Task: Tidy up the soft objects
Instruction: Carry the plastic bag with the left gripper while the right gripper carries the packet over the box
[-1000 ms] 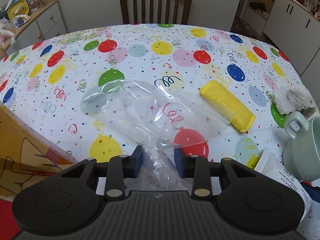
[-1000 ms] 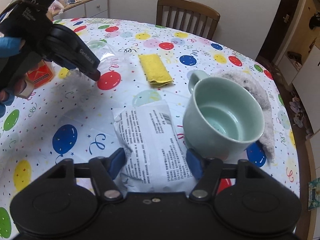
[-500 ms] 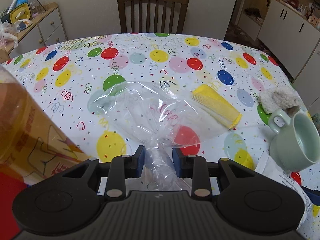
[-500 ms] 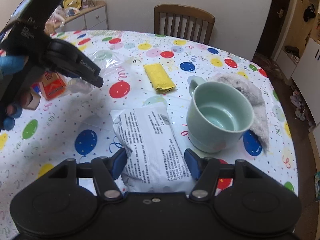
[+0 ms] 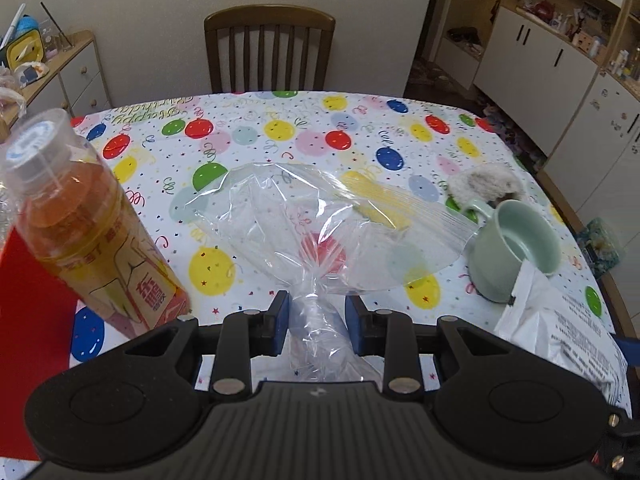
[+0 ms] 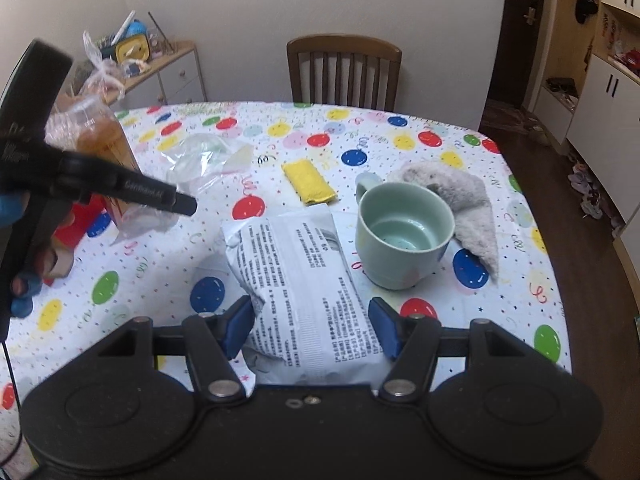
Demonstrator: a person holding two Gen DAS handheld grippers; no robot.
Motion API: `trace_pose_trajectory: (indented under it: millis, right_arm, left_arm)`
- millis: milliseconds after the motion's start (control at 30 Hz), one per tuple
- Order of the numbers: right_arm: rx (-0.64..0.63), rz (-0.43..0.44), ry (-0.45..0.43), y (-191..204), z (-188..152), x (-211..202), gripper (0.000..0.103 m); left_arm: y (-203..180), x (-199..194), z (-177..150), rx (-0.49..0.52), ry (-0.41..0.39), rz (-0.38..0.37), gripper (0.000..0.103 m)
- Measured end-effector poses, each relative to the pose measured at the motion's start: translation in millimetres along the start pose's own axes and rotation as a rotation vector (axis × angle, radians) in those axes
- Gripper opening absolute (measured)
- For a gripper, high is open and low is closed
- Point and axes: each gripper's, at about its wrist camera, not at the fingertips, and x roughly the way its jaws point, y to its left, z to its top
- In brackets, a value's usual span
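Observation:
My left gripper (image 5: 316, 316) is shut on the bunched end of a clear plastic bag (image 5: 320, 224) and holds it lifted above the table; the bag also shows in the right wrist view (image 6: 200, 164). My right gripper (image 6: 310, 326) is shut on a white printed soft packet (image 6: 300, 276), held off the table; its corner shows in the left wrist view (image 5: 560, 332). A yellow cloth (image 6: 308, 182) lies mid-table. A fluffy grey-white cloth (image 6: 460, 200) lies behind the mug.
A pale green mug (image 6: 400, 236) stands right of the packet, and shows in the left wrist view (image 5: 516, 248). An orange drink bottle (image 5: 88, 232) stands at the left by a red box (image 5: 28, 320). A wooden chair (image 5: 270, 48) is at the far side.
Both grippers have risen and pulled back, lifting the bag and the packet. The bottle now shows fully at the left.

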Motion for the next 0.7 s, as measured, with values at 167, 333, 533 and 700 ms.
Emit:
trace_pose_trajectory:
  millis: [167, 333, 533, 700]
  right_arm:
    - [0.021, -0.005, -0.030, 4.9, -0.1, -21.2, 0.062]
    - [0.037, 0.009, -0.056, 15.6, 1.0, -41.2, 0.062]
    - [0.042, 0.038, -0.099, 38.2, 6.8, -62.0, 0.062]
    - [0.047, 0.061, -0.125, 63.1, 13.8, -72.3, 0.062]
  left_arm:
    - [0.9, -30.9, -9.0, 0.007, -0.027, -0.032, 0.030]
    - [7.4, -61.9, -19.9, 0.021, -0.056, -0.064, 0.030]
    - [19.8, -104.5, -33.9, 0.054, -0.106, -0.101, 0.030]
    - [41.8, -133.4, -42.3, 0.060, -0.132, -0.103, 0.030]
